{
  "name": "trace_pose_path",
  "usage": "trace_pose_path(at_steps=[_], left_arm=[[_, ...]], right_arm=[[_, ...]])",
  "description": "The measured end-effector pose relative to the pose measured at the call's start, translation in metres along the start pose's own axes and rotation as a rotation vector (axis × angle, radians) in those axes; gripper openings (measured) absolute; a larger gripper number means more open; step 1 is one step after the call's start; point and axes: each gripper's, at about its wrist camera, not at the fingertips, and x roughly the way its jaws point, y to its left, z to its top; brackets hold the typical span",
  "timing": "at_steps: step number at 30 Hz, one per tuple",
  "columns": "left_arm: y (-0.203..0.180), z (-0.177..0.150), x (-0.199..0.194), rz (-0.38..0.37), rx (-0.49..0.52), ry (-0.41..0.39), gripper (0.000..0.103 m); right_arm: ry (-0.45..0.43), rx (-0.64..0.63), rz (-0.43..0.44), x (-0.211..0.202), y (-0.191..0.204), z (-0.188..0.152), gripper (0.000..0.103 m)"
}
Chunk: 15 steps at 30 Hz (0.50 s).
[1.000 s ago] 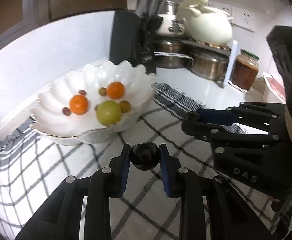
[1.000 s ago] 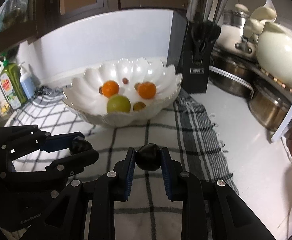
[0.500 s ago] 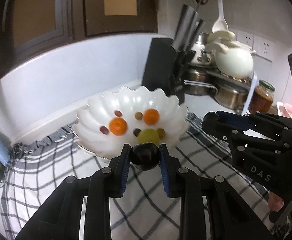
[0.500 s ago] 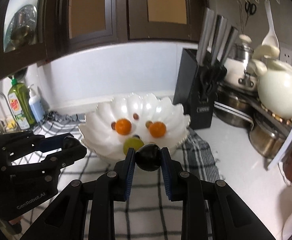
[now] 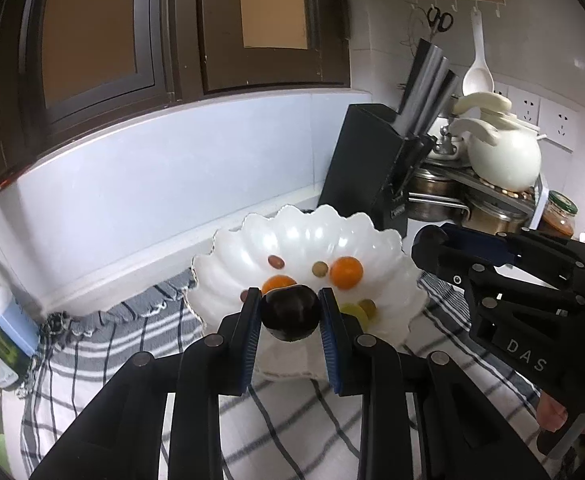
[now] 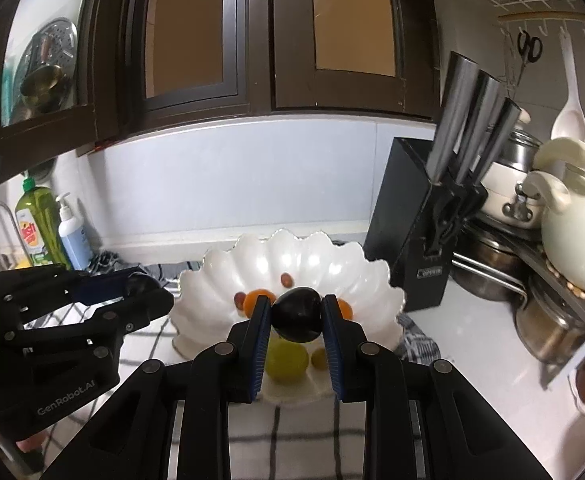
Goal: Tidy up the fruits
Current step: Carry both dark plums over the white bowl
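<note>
A white scalloped bowl [image 5: 304, 232] [image 6: 332, 264] stands on a checked cloth. It holds two oranges [image 5: 346, 272], a green fruit [image 6: 286, 358] and some small grapes [image 5: 275, 261]. My left gripper [image 5: 290, 312] is shut on a dark plum [image 5: 290, 313], raised in front of the bowl's near rim. My right gripper [image 6: 297, 316] is shut on another dark plum [image 6: 297, 314], raised over the bowl's near side. Each gripper also shows in the other's view, the right one [image 5: 432, 240] at right and the left one [image 6: 140, 286] at left.
A black knife block [image 6: 424, 240] stands right of the bowl. Pots and a cream jug [image 6: 572, 232] crowd the back right corner. Soap bottles [image 6: 38, 224] stand at the far left. Dark cabinets hang above. The checked cloth [image 5: 104, 344] covers the counter.
Both grippers have risen from near the cloth and moved towards the bowl, each still holding its plum. The bowl now sits lower and smaller in both views.
</note>
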Motion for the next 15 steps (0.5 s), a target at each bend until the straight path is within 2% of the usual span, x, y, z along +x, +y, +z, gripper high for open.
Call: trace_pose_path(at_steps=[9, 15], left_arm=[[0.018, 0.026, 0.037, 0.000, -0.023, 0.023, 0.029], [0.027, 0.041, 0.068, 0.006, -0.028, 0.062, 0.029]], right_arm=[[0.017, -0.032, -0.021, 0.037, -0.001, 0.026, 0.027], [0.066, -0.038, -0.024, 0.073, -0.005, 0.037, 0.027]])
